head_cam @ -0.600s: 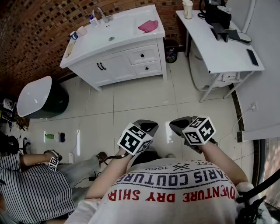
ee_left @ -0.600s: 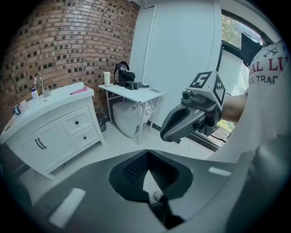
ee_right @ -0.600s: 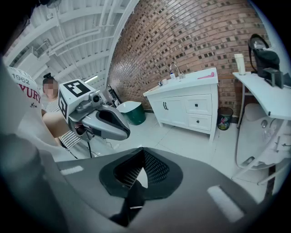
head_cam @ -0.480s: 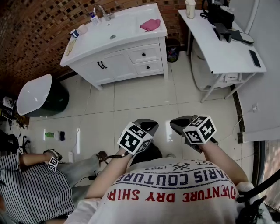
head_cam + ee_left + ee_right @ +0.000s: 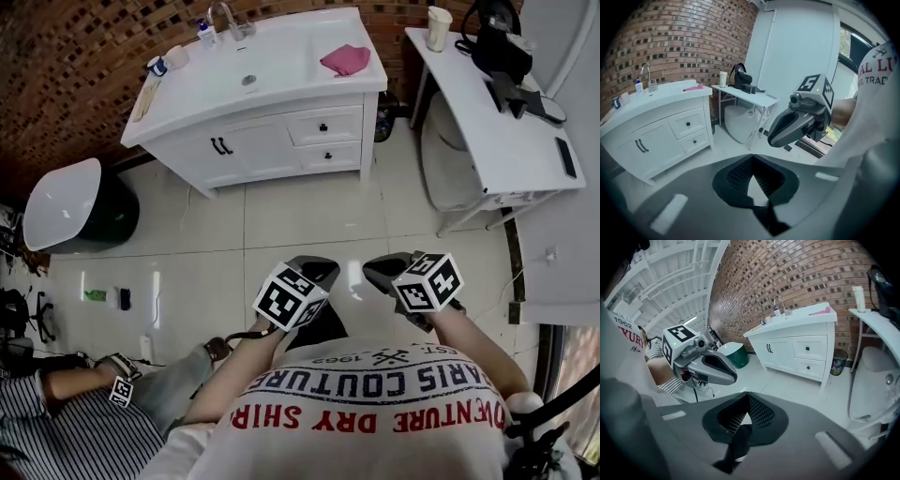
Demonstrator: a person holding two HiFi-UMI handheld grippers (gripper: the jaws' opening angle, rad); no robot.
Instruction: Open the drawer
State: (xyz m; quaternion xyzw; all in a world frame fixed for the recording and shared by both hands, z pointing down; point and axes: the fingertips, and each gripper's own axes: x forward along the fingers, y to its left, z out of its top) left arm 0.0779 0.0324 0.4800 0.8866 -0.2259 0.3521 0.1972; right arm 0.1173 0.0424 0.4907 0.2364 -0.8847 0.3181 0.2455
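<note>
Though head view hides jaws, L hand-held gripper (image 5: 755,202) closed; R hand-held gripper (image 5: 741,427) too.

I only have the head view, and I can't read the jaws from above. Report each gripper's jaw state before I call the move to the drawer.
Observer: In the left gripper view, the left gripper has its jaws together with nothing between them.
Operator: Now the right one.
Observer: In the right gripper view, the right gripper is shut as well, and empty.
Operator: Give me the drawer fronts head-on.
Observer: The right gripper view faces them: the upper drawer and the lower drawer both sit flush in the vanity, neither pulled out.
</note>
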